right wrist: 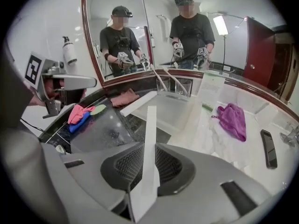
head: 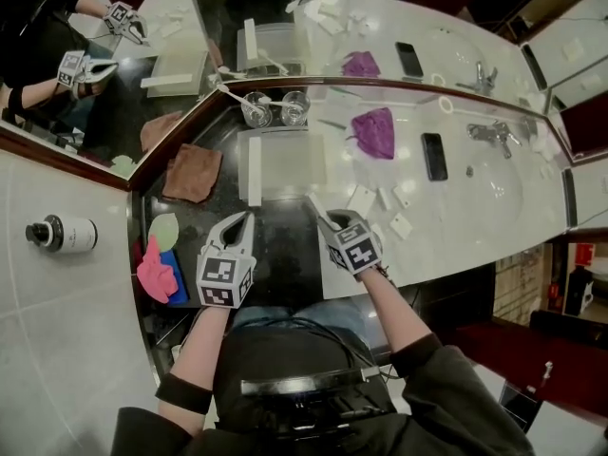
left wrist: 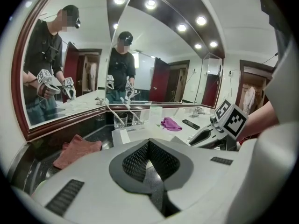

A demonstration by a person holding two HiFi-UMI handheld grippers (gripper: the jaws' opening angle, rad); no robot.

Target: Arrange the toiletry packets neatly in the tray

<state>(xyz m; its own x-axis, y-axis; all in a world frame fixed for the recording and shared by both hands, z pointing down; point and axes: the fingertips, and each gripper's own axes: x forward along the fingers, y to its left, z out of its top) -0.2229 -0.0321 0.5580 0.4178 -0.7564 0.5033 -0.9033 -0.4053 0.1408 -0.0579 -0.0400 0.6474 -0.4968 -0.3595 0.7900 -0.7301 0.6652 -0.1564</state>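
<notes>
Right gripper view: plain white packet (right wrist: 149, 153)

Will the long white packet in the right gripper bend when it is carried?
Probably stiff: the long white packet juts straight out from the jaws without sagging. Likely light, being thin and narrow. Its smooth-looking surface might slip.

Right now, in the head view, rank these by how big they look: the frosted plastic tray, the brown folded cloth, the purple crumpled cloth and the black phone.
1. frosted plastic tray, clearly largest.
2. brown folded cloth and purple crumpled cloth: too alike to rank.
3. black phone, smallest.
</notes>
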